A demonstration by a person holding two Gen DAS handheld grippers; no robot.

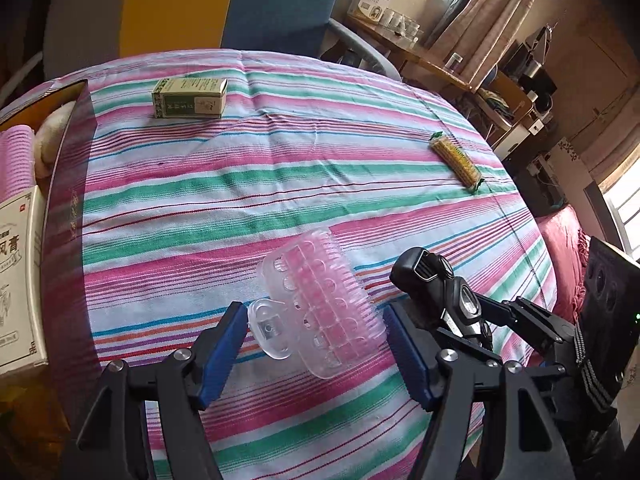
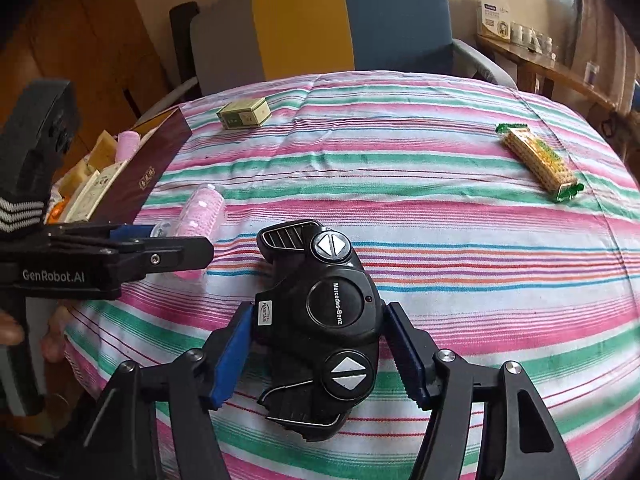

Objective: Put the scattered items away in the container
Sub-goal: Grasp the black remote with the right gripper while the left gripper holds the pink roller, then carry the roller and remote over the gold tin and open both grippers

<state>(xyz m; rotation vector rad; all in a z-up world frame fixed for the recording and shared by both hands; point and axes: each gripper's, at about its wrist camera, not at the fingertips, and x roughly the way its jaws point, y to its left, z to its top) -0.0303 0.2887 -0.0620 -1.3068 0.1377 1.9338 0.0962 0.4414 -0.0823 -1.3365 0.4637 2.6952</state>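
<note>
My left gripper (image 1: 312, 332) is shut on a clear plastic comb-like piece with pink inside (image 1: 320, 304), lying on the striped cloth; it also shows in the right wrist view (image 2: 204, 208). My right gripper (image 2: 320, 348) is shut on a black Mercedes-Benz toy remote (image 2: 324, 316), which also shows in the left wrist view (image 1: 440, 292). The dark brown container box (image 2: 156, 164) stands at the table's left edge with several items inside. A green box (image 1: 190, 98) and a yellow wafer packet (image 1: 456, 160) lie farther back.
The table wears a pink, green and white striped cloth (image 1: 280, 184). A chair with yellow and blue back (image 2: 344, 20) stands behind it. A wooden shelf with jars (image 1: 400, 28) is at the back right. The left gripper (image 2: 120, 256) sits just left of the remote.
</note>
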